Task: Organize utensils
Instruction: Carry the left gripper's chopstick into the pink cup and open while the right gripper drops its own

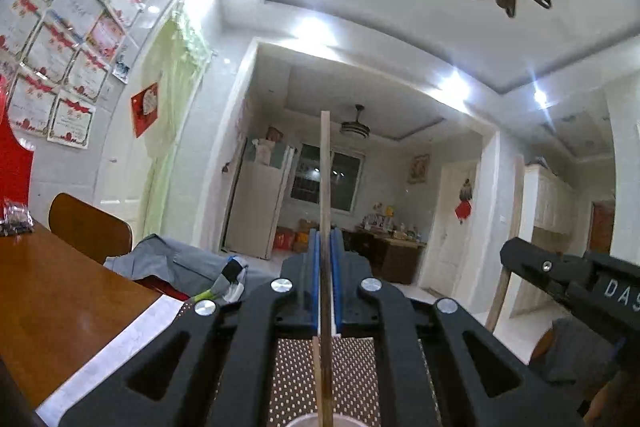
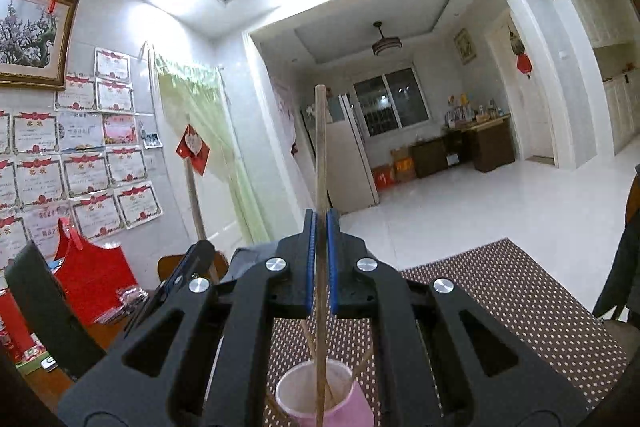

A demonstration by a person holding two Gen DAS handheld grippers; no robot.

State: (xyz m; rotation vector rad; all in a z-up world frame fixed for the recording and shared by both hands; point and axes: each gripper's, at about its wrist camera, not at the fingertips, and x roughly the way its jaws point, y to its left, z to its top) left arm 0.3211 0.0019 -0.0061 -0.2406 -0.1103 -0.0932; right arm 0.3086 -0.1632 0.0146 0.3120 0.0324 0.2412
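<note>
Wrist views: each gripper (image 1: 326,247) (image 2: 320,227) clamped on upright chopstick (image 1: 325,187) (image 2: 320,155).

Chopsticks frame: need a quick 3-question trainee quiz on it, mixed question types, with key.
1. True or false: the left gripper is shut on a chopstick.
2. In the right wrist view, the lower end of the chopstick held by the right gripper goes where?
A. into the pink cup
B. flat on the dotted mat
C. onto the wooden table
3. Fill in: other sticks already in the cup stand ____ (upright / leaning).

Key: 1 true; 2 A; 3 leaning.
</note>
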